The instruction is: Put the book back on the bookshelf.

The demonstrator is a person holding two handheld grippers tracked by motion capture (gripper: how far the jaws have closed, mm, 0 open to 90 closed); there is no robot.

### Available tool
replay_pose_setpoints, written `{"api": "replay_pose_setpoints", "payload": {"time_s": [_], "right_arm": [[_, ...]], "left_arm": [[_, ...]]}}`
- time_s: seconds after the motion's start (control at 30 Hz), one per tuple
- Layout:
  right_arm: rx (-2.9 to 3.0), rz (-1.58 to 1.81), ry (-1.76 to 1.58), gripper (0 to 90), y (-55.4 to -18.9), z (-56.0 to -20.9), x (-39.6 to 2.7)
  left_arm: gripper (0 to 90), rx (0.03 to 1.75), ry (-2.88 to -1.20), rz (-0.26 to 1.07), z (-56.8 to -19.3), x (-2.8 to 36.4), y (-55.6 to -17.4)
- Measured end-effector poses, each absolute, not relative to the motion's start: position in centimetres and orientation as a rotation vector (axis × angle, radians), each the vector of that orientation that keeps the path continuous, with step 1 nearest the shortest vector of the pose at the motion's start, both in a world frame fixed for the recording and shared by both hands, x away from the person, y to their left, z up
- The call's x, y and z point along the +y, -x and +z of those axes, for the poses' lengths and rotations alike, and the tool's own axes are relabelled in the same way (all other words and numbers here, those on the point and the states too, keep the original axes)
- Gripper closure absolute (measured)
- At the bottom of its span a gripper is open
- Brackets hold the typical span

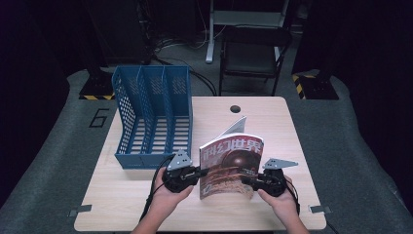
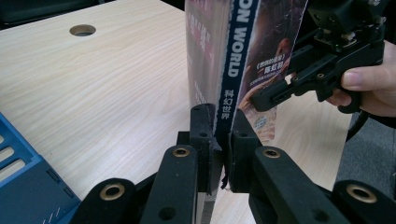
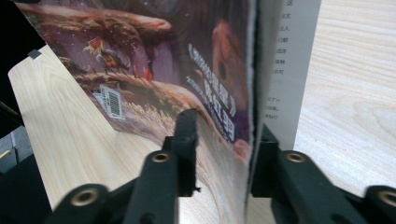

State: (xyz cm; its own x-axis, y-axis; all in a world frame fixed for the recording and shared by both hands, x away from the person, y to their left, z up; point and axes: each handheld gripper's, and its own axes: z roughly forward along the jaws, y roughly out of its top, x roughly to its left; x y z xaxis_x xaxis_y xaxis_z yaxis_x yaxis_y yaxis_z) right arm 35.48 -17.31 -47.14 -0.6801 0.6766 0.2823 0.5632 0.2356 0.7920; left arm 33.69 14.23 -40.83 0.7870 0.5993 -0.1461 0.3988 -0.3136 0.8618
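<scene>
Left hand-held gripper is clamped on the spine edge of the magazine, which stands upright on the surface just right of the blue rack. Right hand-held gripper straddles the opposite edge, jaws partly open, one pad clear of the cover.

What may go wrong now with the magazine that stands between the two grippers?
1. The right gripper has its jaws around the open edge with a gap on one side, so the magazine may slip.
2. The left gripper pinches only the spine, so the pages might fan open or the cover bend.
</scene>
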Motion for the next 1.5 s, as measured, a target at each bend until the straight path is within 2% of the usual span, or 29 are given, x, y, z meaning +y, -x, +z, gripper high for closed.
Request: {"api": "replay_pose_setpoints", "payload": {"time_s": [0.1, 0.17, 0.6, 1.27, 1.5], "right_arm": [[2.384, 1.43, -1.158, 81.4, -35.4, -46.9, -17.1], [2.377, 1.422, -1.144, 84.0, -35.4, -46.8, -16.8], [2.263, 1.416, -1.137, 85.5, -35.7, -46.8, -15.1], [2.229, 1.424, -1.093, 83.4, -36.5, -47.2, -14.2], [2.229, 1.44, -1.115, 72.3, -36.6, -47.4, -14.7]], "left_arm": [[83.6, 0.748, -1.953, 0.265, -40.8, 14.2, -33.5], [83.7, 0.755, -1.95, 0.26, -40.7, 14.0, -33.4], [83.7, 0.697, -1.972, 0.282, -39.8, 14.3, -33.1], [83.4, 0.699, -2.007, 0.302, -40.5, 15.1, -33.0], [83.0, 0.707, -2.012, 0.291, -40.5, 15.3, -33.0]]}}
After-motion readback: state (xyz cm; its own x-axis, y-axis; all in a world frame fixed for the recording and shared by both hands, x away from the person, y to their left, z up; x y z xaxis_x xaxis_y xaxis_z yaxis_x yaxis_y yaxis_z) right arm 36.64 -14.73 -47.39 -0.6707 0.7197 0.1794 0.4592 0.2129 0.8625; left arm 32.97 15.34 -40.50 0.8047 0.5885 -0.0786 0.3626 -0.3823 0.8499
